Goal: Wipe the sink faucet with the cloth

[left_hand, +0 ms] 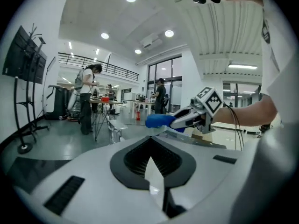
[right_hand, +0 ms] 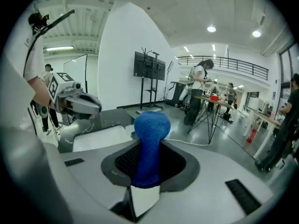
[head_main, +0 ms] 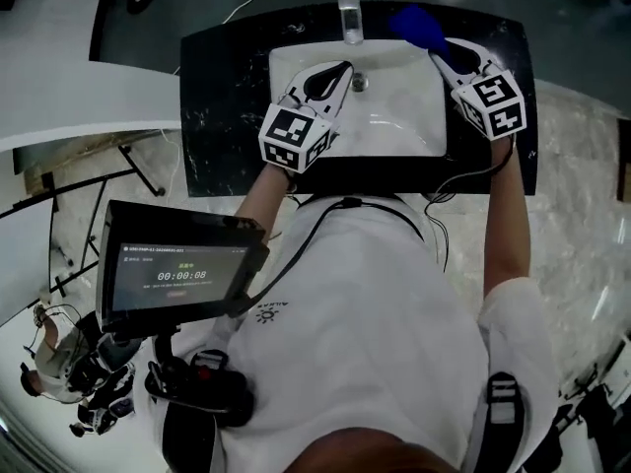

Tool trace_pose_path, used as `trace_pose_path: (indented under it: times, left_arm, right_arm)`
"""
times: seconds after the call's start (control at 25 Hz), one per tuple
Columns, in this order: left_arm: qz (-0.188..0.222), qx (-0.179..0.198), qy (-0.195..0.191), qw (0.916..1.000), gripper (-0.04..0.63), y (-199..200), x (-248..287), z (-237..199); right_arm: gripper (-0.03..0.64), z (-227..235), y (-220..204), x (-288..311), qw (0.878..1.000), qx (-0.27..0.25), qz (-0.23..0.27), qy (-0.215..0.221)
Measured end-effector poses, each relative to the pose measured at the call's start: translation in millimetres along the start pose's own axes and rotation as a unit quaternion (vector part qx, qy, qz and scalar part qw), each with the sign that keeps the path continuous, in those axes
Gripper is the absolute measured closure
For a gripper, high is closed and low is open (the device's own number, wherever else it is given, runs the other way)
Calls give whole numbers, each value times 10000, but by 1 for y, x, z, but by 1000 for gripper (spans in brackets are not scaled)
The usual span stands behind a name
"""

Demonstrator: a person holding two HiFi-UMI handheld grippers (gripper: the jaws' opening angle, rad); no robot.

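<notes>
A white sink basin (head_main: pixel 394 106) is set in a black marble counter (head_main: pixel 222 97), with a chrome faucet (head_main: pixel 348 6) at its back edge. My right gripper (head_main: pixel 442 51) is at the basin's back right corner, shut on a rolled blue cloth (head_main: pixel 415 25) (right_hand: pixel 149 134) that sticks out past the jaws, to the right of the faucet. My left gripper (head_main: pixel 342 70) hovers over the basin near the drain (head_main: pixel 359 82), shut with nothing between the jaws. The left gripper view shows the cloth (left_hand: pixel 160 121) in the right gripper (left_hand: pixel 192 116).
A screen with a running timer (head_main: pixel 177 276) hangs at the person's left side. Cables run from both grippers across the counter's front edge. Beyond the sink the gripper views show an open hall with people at tables (left_hand: pixel 87 97) and a display stand (right_hand: pixel 149 69).
</notes>
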State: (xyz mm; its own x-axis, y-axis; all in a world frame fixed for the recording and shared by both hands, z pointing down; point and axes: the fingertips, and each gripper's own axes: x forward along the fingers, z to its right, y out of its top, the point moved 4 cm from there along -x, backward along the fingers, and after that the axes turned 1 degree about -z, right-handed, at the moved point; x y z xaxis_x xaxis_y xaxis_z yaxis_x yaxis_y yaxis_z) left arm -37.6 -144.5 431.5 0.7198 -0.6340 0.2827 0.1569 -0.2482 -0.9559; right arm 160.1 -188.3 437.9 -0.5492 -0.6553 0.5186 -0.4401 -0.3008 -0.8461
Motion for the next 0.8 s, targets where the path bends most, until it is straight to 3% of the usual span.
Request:
trace_pose_path:
  times: [0.24, 0.48, 0.6, 0.8]
  left_arm:
    - [39, -202, 694, 9974, 598, -7, -28, -32]
    - [79, -348, 898, 9953, 597, -6, -43, -53]
    - [110, -509, 990, 9937, 598, -9, -48, -55]
    - [61, -537, 1030, 9932, 597, -15, -50, -53]
  right_arm:
    - [517, 36, 75, 88, 9946, -1036, -1, 99]
    - [517, 45, 112, 145, 9800, -1945, -416, 6]
    - [517, 50, 116, 159, 9633, -2603, -636, -121]
    - [517, 43, 116, 165, 9238, -3729, -850, -155]
